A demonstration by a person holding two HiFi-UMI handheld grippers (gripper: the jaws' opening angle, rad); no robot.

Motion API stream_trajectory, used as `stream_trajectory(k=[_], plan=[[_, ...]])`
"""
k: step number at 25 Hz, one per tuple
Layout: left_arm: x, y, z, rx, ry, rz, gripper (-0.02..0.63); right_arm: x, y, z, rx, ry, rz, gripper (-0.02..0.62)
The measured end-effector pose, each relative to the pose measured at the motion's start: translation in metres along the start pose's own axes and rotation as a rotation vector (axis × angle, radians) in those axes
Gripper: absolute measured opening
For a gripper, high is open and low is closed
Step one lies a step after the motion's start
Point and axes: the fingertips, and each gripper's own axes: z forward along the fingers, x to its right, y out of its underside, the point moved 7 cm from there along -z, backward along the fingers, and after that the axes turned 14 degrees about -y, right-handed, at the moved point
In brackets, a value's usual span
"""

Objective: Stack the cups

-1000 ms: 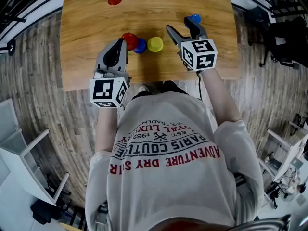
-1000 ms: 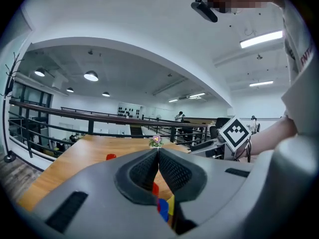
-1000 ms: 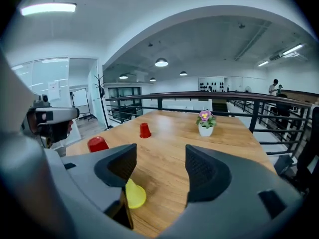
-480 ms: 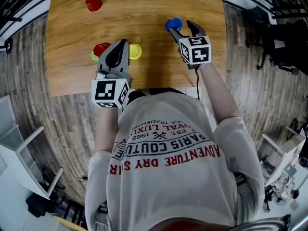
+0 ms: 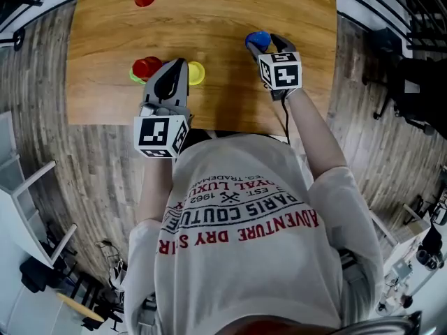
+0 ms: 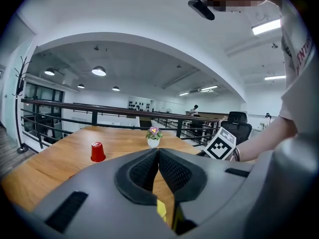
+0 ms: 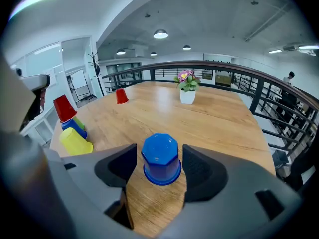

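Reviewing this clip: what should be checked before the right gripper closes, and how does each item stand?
1. Blue cup sits between the right gripper jaws: ok.
2. Jaws apart on either side of it: ok.
3. Cup stands mouth-down and level on the table: ok.
4. Left gripper shut, holding nothing, away from the blue cup: ok.
5. Red-topped stack standing, ready to receive: ok.
6. Firm grip once closed: cannot tell.

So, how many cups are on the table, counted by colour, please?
Red cups: 2
Blue cups: 2
Yellow cup: 1
Green cup: 1
Total: 6
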Motion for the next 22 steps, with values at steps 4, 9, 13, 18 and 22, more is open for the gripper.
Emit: stream_trajectory(k=[4, 9, 13, 18, 22], plan=[[-0.009, 0.0, -0.004, -0.001, -0.015, -0.01, 0.017, 0.001, 0.002, 0.002, -0.023, 0.021, -0.008, 0.244], [-0.018, -0.002, -0.012, 0.011, -0.013, -0.01, 0.017, -0.009, -0.005, -0.005, 0.006, 0.02, -0.032, 0.244], [-0.024, -0.002, -0.019, 0.016, 0.007, -0.002, 0.017, -0.035, -0.018, -0.011, 0.039, -0.044, -0.056, 0.244], [-0.039, -0.006, -0.031, 0.037, 0.019, -0.003, 0.017, -0.085, -0.033, -0.012, 0.056, -0.117, -0.122, 0.244], [-0.058, -0.012, -0.044, 0.06, 0.019, -0.019, 0.017, -0.121, -0.049, -0.015, 0.072, -0.165, -0.141, 0.244]])
